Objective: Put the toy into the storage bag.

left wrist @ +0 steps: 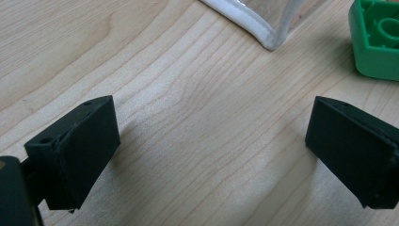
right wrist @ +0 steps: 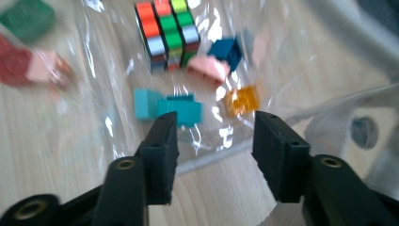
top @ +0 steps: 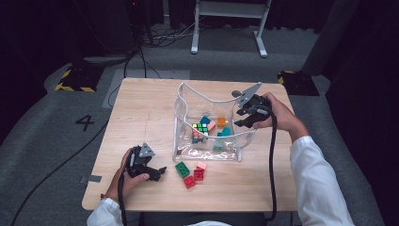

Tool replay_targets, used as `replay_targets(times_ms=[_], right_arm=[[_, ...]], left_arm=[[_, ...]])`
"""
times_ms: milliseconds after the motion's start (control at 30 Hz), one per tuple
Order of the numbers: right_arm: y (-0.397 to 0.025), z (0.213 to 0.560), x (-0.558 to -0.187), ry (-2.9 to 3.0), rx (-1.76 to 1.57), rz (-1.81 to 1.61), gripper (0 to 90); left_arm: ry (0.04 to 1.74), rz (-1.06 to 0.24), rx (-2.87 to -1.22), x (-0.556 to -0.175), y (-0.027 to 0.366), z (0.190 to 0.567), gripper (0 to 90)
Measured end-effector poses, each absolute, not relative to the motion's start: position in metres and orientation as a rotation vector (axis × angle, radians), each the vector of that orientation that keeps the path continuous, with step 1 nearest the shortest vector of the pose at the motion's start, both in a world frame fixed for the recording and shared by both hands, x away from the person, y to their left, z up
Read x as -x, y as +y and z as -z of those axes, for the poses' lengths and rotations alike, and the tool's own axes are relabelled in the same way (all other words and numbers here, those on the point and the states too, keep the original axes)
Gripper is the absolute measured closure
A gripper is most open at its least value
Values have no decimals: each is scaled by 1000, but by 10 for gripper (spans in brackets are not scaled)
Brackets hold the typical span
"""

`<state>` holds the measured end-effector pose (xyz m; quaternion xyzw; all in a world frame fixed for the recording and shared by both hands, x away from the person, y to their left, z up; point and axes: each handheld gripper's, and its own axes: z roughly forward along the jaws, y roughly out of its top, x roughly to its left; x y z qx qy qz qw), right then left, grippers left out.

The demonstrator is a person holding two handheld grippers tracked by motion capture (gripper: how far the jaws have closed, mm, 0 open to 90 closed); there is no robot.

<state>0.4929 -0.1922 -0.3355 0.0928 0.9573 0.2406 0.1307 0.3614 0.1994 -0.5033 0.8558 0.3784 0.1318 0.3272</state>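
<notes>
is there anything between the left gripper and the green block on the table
Nothing visible. The left gripper is open over bare wood, and the green block lies just beyond its jaws, with the clear bag's white-edged corner off to the side.

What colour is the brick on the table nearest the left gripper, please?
Green; the brick shows best in the left gripper view, just beyond the open left gripper.

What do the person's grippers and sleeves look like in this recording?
Both the left gripper and the right gripper are black, with blocky two-jaw ends and a grey three-cornered plate on top. A black cable trails from each. The person wears white sleeves.
</notes>
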Motion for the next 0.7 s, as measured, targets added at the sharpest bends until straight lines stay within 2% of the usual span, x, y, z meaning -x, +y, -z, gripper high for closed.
replay_targets(times_ms=[200,467,700], right_arm=[[-206,320,-478,2694,-271,-894,442],[-239,310,-461,2543,-391,-1097,315],[-272,306,-445,2420,-489,-1199,276]], left_arm=[[991,-345,-2241,-361,199,503,35],[991,-345,-2241,-361,199,503,35],[991,-345,-2241,-362,199,503,35]])
